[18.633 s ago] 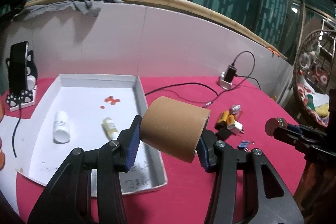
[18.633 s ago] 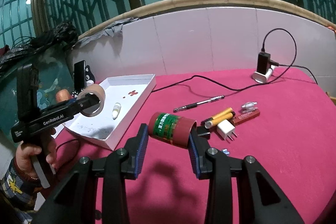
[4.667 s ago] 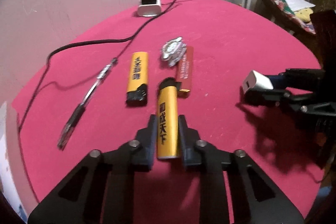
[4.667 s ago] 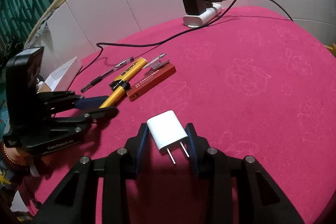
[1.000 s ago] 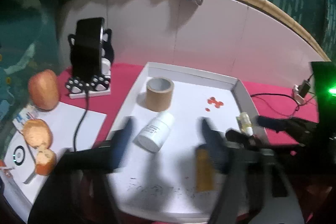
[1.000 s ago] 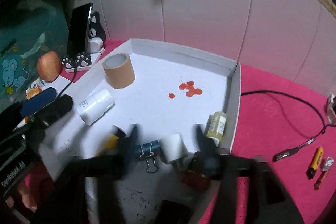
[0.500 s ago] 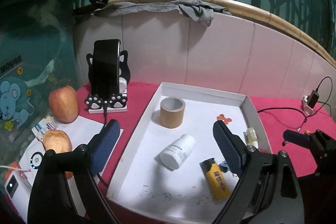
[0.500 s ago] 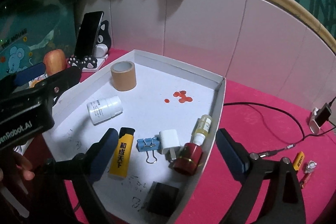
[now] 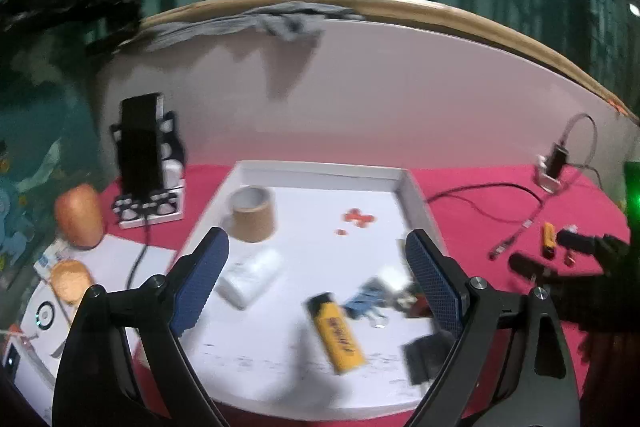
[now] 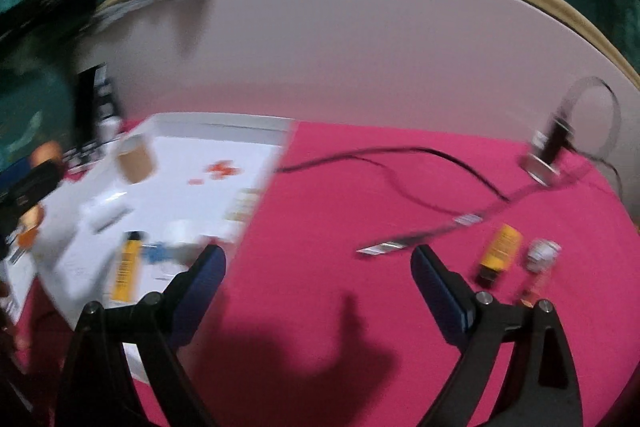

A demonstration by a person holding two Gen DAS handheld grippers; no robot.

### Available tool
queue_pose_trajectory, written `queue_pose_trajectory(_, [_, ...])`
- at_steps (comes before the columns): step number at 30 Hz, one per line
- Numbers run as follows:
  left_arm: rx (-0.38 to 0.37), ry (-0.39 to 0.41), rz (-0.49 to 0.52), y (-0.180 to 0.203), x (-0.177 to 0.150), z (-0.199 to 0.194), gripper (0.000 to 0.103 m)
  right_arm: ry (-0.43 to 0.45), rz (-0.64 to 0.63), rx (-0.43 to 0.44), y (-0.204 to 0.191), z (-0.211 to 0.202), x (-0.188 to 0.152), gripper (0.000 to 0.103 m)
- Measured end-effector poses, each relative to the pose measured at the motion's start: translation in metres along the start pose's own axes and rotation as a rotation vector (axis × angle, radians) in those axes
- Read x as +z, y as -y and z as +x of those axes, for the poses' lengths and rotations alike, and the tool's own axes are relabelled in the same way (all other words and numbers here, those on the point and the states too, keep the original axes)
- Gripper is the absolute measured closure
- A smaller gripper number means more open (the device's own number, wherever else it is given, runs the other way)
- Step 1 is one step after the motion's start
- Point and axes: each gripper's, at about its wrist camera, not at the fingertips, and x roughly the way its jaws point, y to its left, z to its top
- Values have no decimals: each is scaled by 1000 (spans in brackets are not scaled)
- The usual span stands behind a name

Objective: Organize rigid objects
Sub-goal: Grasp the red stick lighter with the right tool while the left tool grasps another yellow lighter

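My left gripper hangs with its jaws spread wide and nothing between them, above the white tray that fills the middle of the left view. I keep it there because the tray is where the rigid bits belong: the tape roll stands toward the upper left of the tray, the white bottle lies below it, and the yellow lighter lies in the lower middle beside a blue clip and some blurred small pieces I cannot name.

My right gripper is just as wide open and empty, over the pink cloth with the tray at the left edge of its frame. It faces the leftovers at the right of its view: a pen, a second yellow lighter, and a small blurred item just right of that. I judge these go into the tray next, so open jaws make sense.
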Motion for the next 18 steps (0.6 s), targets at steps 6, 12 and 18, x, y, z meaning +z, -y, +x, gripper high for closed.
queue_pose_trajectory(6, [-197, -82, 100, 63, -10, 3, 12, -65, 313, -209, 127, 2, -23, 9])
queue_pose_trajectory(12, [-362, -189, 194, 137, -31, 4, 12, -117, 431, -212, 186, 3, -50, 9])
queue_pose_trajectory(18, [-404, -271, 261, 183, -46, 18, 12, -143, 325, -167, 163, 19, -44, 24])
